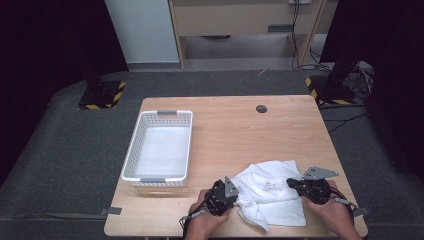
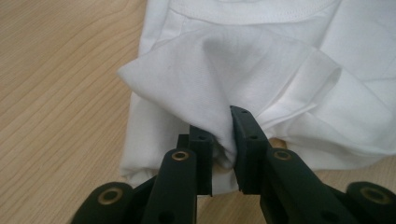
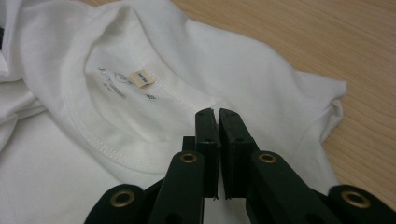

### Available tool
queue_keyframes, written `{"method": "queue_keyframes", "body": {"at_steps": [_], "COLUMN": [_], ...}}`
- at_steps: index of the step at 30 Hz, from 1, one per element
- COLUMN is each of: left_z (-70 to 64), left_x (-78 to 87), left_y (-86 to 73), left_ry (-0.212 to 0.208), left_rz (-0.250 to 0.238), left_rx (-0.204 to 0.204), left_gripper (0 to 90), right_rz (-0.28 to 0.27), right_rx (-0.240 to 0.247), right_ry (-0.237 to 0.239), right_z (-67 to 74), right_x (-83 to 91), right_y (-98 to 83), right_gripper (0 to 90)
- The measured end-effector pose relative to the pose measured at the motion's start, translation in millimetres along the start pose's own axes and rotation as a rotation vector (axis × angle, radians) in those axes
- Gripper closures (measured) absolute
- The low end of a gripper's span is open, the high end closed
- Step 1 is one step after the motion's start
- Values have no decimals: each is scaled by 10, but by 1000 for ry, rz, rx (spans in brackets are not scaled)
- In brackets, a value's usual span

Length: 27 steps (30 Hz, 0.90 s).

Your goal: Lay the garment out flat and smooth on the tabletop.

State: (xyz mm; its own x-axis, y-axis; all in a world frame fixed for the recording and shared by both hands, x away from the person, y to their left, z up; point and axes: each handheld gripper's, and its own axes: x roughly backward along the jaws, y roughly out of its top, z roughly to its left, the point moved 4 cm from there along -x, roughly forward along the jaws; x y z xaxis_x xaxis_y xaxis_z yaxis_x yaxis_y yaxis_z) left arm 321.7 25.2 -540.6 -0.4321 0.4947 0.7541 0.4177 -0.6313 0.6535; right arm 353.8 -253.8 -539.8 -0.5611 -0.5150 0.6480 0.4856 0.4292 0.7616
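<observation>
White T-shirt (image 1: 272, 192) lies crumpled at desk's (image 1: 235, 135) near edge, right of the white lattice basket (image 1: 159, 148). Left gripper (image 2: 219, 140): jaws pinch a raised fold. Right gripper (image 3: 218, 140): jaws nearly together, apparently nipping fabric near the ribbed collar. Soft, limp cotton; best lift both evenly, keeping cloth taut.

White perforated plastic basket (image 1: 159, 149), grey handles, standing on the wooden bench (image 1: 240, 135), up and left of the fingers, well apart. Small dark round cap (image 1: 261, 108) set in the bench top, far beyond the fingers. Two yellow-and-black striped stand bases (image 1: 102, 95) on grey floor.
</observation>
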Motion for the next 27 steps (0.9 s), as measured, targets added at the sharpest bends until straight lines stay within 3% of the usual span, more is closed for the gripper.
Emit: {"method": "queue_keyframes", "body": {"at_steps": [4,7,9,12,15,20,22,27], "left_z": [12,12,14,43,113,250,265,263], "left_x": [34,25,6,22,100,120,101,6], "left_y": [-12,-40,-60,-50,-1,91,134,256], "left_ry": [-22,-50,-64,-80,-96,-164,-189,-182], "left_rz": [15,31,38,18,-28,-93,-105,-86], "left_rx": [-3,-9,-13,22,71,188,212,190], "left_gripper": [819,817,785,626,471,398,398,378], "right_rz": [-22,-67,-68,-25,-26,-22,-17,8], "right_rx": [3,-20,-39,-33,-31,-32,-40,-39], "right_ry": [-28,-58,-63,-45,-43,-47,-46,-39], "right_z": [-29,-97,-127,-101,-90,-145,-168,-193], "right_x": [47,113,112,53,55,97,106,86], "right_y": [32,72,61,8,9,-38,-77,-141], "right_gripper": [870,873,872,870,862,646,582,530]}}
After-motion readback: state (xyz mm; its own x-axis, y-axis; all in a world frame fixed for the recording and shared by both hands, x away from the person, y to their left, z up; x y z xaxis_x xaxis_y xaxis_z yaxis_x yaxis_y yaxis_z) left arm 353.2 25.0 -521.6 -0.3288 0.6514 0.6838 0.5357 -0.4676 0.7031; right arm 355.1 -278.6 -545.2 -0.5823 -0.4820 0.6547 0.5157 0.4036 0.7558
